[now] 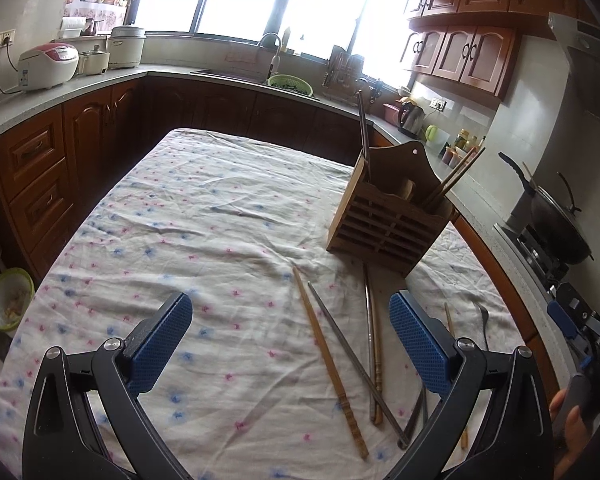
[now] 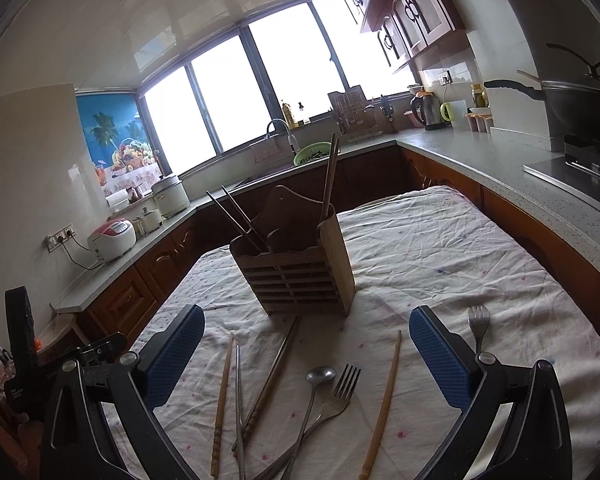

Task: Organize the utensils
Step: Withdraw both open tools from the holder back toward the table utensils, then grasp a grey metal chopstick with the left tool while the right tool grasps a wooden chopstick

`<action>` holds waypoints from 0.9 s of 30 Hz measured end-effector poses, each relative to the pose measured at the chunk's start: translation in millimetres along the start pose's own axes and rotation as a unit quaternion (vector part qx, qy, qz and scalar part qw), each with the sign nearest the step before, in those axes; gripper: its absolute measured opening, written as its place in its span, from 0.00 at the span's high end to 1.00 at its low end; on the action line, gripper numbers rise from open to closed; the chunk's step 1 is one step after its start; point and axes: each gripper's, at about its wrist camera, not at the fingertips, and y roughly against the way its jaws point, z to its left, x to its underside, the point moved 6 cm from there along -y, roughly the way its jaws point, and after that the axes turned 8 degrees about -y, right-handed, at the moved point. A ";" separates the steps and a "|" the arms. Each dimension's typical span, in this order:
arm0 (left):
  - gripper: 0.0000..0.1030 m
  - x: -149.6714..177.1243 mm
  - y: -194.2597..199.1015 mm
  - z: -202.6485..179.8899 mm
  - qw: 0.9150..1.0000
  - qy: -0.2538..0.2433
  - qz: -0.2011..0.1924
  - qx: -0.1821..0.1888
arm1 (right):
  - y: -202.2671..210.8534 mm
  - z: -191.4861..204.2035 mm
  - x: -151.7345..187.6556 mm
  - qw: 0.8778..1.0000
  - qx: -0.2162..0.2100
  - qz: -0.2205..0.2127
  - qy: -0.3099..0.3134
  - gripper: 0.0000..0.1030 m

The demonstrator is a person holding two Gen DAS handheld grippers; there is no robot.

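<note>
Utensils lie loose on the desk [image 2: 440, 248], which is covered in a white floral cloth, at the lower centre of both views: a light wooden chopstick [image 2: 382, 404], a metal spoon [image 2: 320, 374], a metal fork [image 2: 346, 382], a second metal fork [image 2: 479, 320] at the right, a thin grey metal chopstick [image 1: 352, 364] and several brown wooden chopsticks [image 2: 270, 380]. Behind them stands the slatted brown wooden utensil holder [image 2: 300, 268], upright near mid-frame, with a few chopsticks already leaning out of both end compartments. By this showing the sorting is only begun, with most pieces not yet in the holder. The left tongs [image 1: 290, 344] are spread wide and empty above the chopsticks. The right tongs [image 2: 306, 352] are likewise spread wide, holding nothing, over the spoon and fork.
</note>
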 end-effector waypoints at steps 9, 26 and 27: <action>0.02 24.4 -4.1 -6.5 0.999 -0.018 0.031 -0.001 | 7.6 -9.7 28.8 1.000 0.015 0.025 0.008 0.00; 0.02 32.6 -31.4 -2.5 0.997 -0.018 0.068 -0.012 | -8.6 -34.2 40.6 0.998 0.038 0.054 -0.005 0.00; 0.02 32.4 -33.6 -2.8 0.997 -0.018 0.071 -0.012 | -10.6 -35.1 40.6 0.998 0.039 0.056 -0.006 0.00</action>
